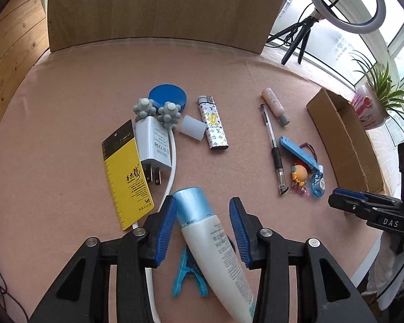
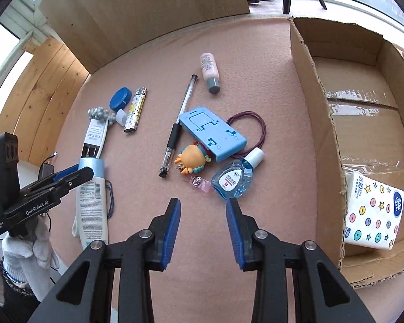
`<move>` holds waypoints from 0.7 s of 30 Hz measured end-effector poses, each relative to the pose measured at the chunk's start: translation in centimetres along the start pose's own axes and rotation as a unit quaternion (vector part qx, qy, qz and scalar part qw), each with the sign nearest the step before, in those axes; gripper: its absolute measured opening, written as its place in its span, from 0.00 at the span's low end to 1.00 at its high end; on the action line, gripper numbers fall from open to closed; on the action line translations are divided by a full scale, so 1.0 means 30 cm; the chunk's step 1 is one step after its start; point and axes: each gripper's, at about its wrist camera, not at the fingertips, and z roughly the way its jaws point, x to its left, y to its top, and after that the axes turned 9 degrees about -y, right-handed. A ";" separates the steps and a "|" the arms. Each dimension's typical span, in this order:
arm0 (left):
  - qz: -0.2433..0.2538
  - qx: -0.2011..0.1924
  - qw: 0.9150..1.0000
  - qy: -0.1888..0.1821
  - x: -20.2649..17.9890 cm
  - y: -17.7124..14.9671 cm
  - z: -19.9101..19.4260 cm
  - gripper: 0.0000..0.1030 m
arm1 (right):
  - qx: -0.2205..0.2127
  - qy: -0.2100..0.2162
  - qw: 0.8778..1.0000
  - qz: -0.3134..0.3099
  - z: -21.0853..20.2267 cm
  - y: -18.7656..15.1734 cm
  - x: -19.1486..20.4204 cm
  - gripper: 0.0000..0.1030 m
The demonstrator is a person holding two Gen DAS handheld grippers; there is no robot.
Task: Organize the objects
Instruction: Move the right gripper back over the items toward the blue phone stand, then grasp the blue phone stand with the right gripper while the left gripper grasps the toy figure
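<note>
My left gripper [image 1: 202, 231] jaws straddle the lotion tube [image 1: 215, 258] without clamping; its blue cap sits at 11 o'clock on the desk [image 1: 67, 107]. My right gripper [image 2: 203, 231] jaws stand apart, empty. The tube looks light, smooth and squashy; grip near the stiff cap.

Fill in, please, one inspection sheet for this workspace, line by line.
Surface: pink mat, many small items on it.
Job's things: lotion tube, pen, blue bottle on mat; tissue pack inside cardboard box.
Clutter: lighter, charger, yellow card, clothespin.
Grippers: left claw open around the tube's cap; right claw open, empty.
Cables: white cable beside charger; purple cord beside blue holder.
Surroundings: ring light, potted plant.
</note>
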 end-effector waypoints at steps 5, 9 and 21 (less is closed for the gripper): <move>0.023 0.005 0.999 -0.031 -0.113 0.062 0.055 0.43 | -0.014 -0.019 1.000 0.006 0.005 0.011 0.018 0.31; 0.031 0.029 0.998 -0.047 -0.188 0.107 0.170 0.43 | -0.029 -0.029 0.999 -0.003 -0.004 0.034 0.024 0.31; 0.049 0.079 0.995 -0.030 -0.269 0.194 0.416 0.31 | -0.015 -0.035 0.999 -0.025 0.067 0.147 0.026 0.31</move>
